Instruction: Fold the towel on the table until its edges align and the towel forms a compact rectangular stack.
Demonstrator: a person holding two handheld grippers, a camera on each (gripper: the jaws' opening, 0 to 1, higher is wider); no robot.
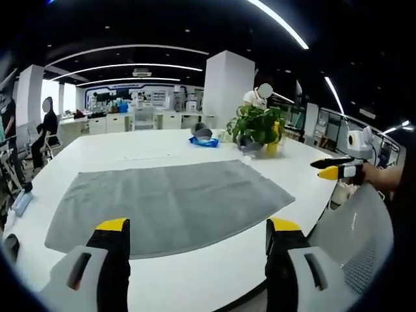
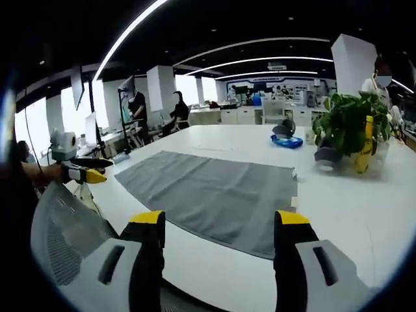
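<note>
Towel (image 1: 170,205) lies flat and unfolded on the white table (image 1: 130,146), a grey rectangle spread single-layer, near edge close to the table's near rim. Left gripper view, left to right: a seated person at 9 o'clock beyond the table's far end; towel at centre; blue item (image 1: 204,140) at 12 o'clock past the towel's far edge; potted plant (image 1: 258,127) at 1 o'clock with a yellow bottle (image 1: 273,140) just beside it; a standing person behind the plant. Left gripper (image 1: 198,229) hovers off the table's near rim, jaws spread wide, nothing between them, yellow tips apart from the towel. At 3 o'clock the right gripper (image 1: 333,168) comes in, held in a hand, above a mesh chair back (image 1: 361,234); its jaws look slightly parted.

Right gripper view, left to right: left gripper (image 2: 88,170) at 9 o'clock, held in a hand over a chair back (image 2: 65,240); I cannot tell its jaw gap from here. Towel (image 2: 214,195) at centre, one corner toward 6 o'clock. Blue item (image 2: 286,140) at 1 o'clock, plant (image 2: 348,123) and bottle (image 2: 362,146) at 2 o'clock. Right gripper (image 2: 221,221) sits short of the table edge, jaws spread wide and empty, clear of the towel.
</note>
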